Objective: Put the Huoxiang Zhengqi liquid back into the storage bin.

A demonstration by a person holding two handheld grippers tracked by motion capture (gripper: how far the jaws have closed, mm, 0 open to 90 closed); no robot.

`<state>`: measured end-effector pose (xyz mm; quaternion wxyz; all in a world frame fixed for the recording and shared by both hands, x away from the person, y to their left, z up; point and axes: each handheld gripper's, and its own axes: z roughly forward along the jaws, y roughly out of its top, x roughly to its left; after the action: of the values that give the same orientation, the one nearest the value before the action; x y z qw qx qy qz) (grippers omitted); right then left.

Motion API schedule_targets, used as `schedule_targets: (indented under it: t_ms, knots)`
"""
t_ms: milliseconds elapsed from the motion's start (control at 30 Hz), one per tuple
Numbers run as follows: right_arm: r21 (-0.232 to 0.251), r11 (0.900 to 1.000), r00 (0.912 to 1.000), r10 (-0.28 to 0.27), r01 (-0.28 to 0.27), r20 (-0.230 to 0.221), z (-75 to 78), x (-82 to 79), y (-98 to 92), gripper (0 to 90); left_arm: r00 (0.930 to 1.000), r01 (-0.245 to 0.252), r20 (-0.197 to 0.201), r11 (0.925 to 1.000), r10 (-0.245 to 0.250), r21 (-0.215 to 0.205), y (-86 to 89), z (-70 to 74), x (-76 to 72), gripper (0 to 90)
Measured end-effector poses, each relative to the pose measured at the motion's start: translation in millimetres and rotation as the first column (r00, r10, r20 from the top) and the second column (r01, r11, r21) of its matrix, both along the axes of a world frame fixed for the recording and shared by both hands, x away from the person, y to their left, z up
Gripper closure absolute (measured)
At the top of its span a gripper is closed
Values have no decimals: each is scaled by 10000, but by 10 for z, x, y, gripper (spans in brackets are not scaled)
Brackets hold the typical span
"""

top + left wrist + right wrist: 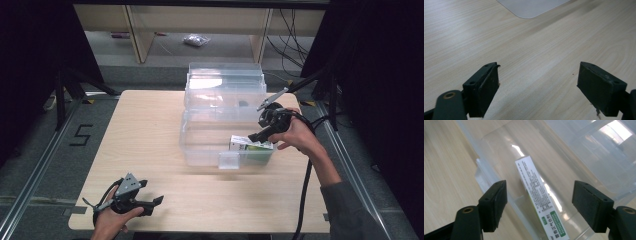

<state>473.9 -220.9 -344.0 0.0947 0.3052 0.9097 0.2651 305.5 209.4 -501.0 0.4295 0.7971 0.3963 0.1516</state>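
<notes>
A clear plastic bin [200, 145] stands at the middle of the wooden table [150, 130], its lid [225, 82] tipped up at the back. Inside, at the front right corner, lies a white and green printed carton [250, 146] [539, 200]. My right gripper [256, 134] [539, 207] hangs above that carton, jaws open and apart from it, with nothing between the pads. My left gripper [157, 202] [537, 90] rests low at the table's front left, open over bare wood.
The bin's front latch [229, 160] sticks out toward me. Cables trail from both grippers, the right one [304, 200] over the front edge. Beyond the table are shelving legs and a small bag [196, 40] on the floor. Black tripod legs stand at both sides.
</notes>
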Motion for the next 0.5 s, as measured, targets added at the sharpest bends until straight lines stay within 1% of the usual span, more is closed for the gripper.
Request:
schedule_targets:
  t_ms: [33, 67, 100, 133, 167, 200, 233, 267, 300, 333, 367, 400, 433, 467, 500]
  knots:
    - [129, 9999, 9999, -63, 61, 102, 7, -16, -10, 280, 9999, 56, 94, 9999, -55, -143, -1, -10, 7, 167]
    - [254, 9996, 9999, -111, 109, 75, 7, -36, -10, 267, 9999, 62, 96, 9999, -61, -136, -2, -10, 7, 168]
    - [254, 9996, 9999, -111, 109, 75, 7, -36, -10, 267, 9999, 62, 96, 9999, -61, -136, -2, -10, 7, 168]
    - [411, 9989, 9996, -229, 222, 186, 9, -82, -16, 265, 9999, 86, 67, 9999, -86, -116, -1, -8, 7, 168]
    - [411, 9989, 9996, -229, 222, 186, 9, -82, -16, 265, 9999, 90, 48, 9999, -90, -97, 0, -8, 7, 168]
    - [512, 9985, 9992, -230, 213, 326, 12, -96, -24, 263, 10000, 58, 31, 9999, -57, -114, -3, -10, 5, 167]
    - [638, 9974, 9992, -343, 330, 190, 15, -119, -29, 253, 10000, 46, 37, 9999, -45, -157, -7, -13, 7, 167]
    - [722, 9957, 9980, -597, 581, 200, 9, -144, -33, 243, 10000, 44, 35, 9998, -44, -171, -7, -14, 7, 167]
    - [825, 9944, 9977, -669, 657, 125, 10, -163, -31, 236, 10000, 47, 37, 9998, -47, -169, -8, -14, 8, 168]
    - [868, 9917, 9955, -943, 945, -58, 19, -182, -21, 233, 10000, 47, 37, 9998, -46, -179, -8, -14, 8, 168]
    - [868, 9917, 9955, -943, 945, -58, 19, -182, -21, 233, 10000, 51, 34, 9999, -51, -156, -5, -15, 9, 168]
    - [941, 9927, 9969, -773, 758, 124, 4, -180, -34, 233, 10000, 52, 37, 9999, -52, -161, -4, -16, 11, 168]
    - [1167, 9874, 9940, -1089, 1072, 81, -1, -205, -17, 230, 10000, 36, 36, 9998, -35, -182, -3, -16, 11, 168]
    - [1167, 9874, 9940, -1089, 1072, 81, -1, -205, -17, 230, 10000, 36, 36, 9998, -35, -182, -3, -16, 11, 168]
    - [1057, 9924, 9967, -675, 624, 454, -15, -183, -46, 230, 10000, 29, 42, 9998, -29, -186, -3, -15, 10, 168]
